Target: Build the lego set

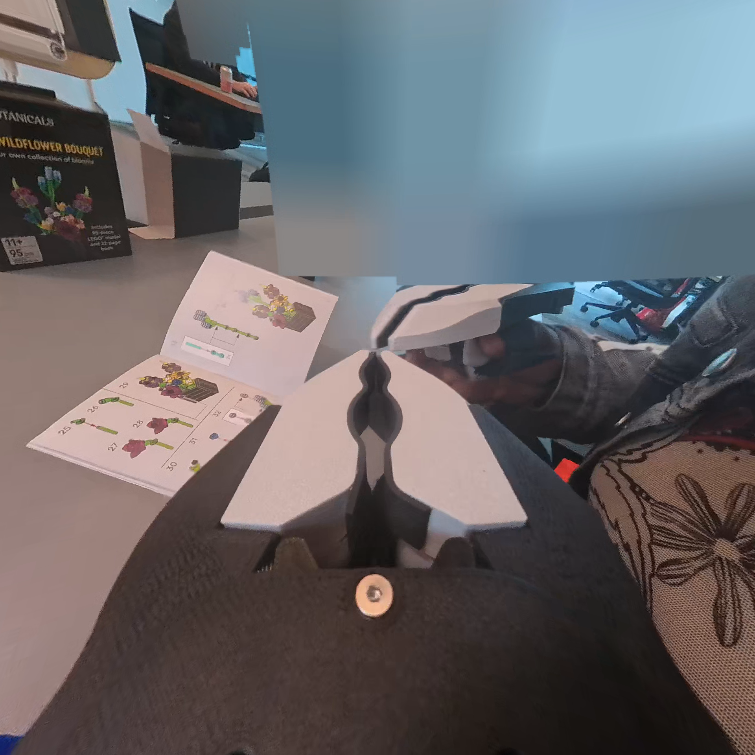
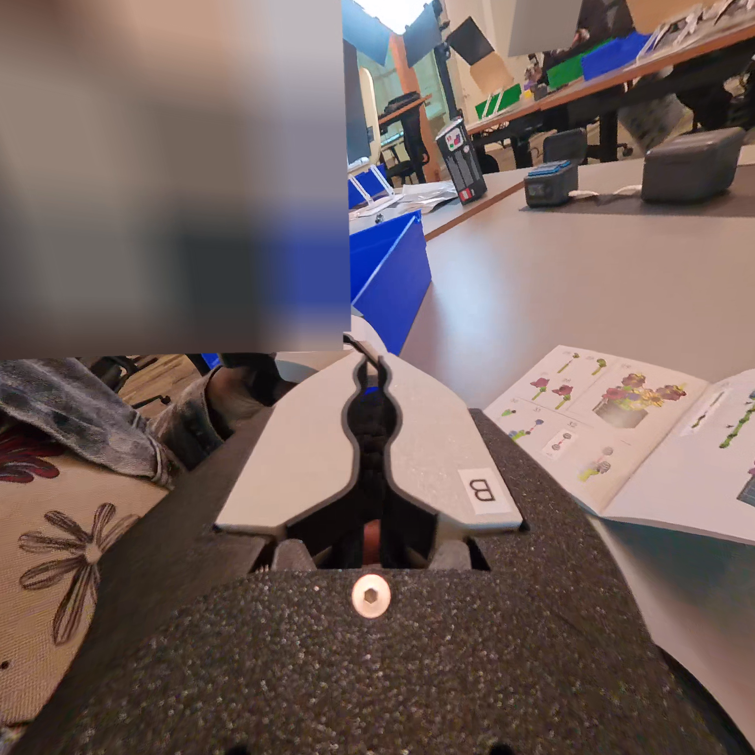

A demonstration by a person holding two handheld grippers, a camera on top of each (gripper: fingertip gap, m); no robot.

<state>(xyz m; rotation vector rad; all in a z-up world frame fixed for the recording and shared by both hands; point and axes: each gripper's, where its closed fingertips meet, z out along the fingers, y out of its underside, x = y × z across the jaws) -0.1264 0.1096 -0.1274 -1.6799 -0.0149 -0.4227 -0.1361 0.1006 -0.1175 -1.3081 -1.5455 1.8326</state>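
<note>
- No loose lego bricks to be seen anywhere on the counter [image 2: 551, 286]; only pictures of them in the open instruction booklet [image 1: 171, 412].
- Booklet lying flat on the grey counter, at about 9 o'clock from the left gripper [image 1: 374, 357] and at 3 o'clock from the right gripper [image 2: 372, 361].
- Pages showing green stems, dark red flowers and a finished bunch in a brown pot.
- Lego box [image 1: 61, 184] standing up at 10 o'clock in the left wrist view, well apart from the booklet, with an open dark carton [image 1: 192, 192] just beside it.
- Left gripper pinched closed, tips touching, nothing seen between them.
- Right gripper nearly closed too; a thin dark sliver pokes up at its tips, too small to tell what.
- Both grippers held up in the air, tip to tip, just in front of a flowery shirt [image 1: 694, 551] and a denim sleeve [image 1: 604, 392].
- Looks like a fiddly joining step, or a pause between steps; hard to tell which.
- Next move likely calls for a peek at the booklet, then finding the right small piece.
- Needs a soft, straight push so a tiny part does not pop out and fall.
- Blue bin [image 2: 388, 278] at 12 o'clock in the right wrist view, and dark grey cases [image 2: 690, 167] farther back.
</note>
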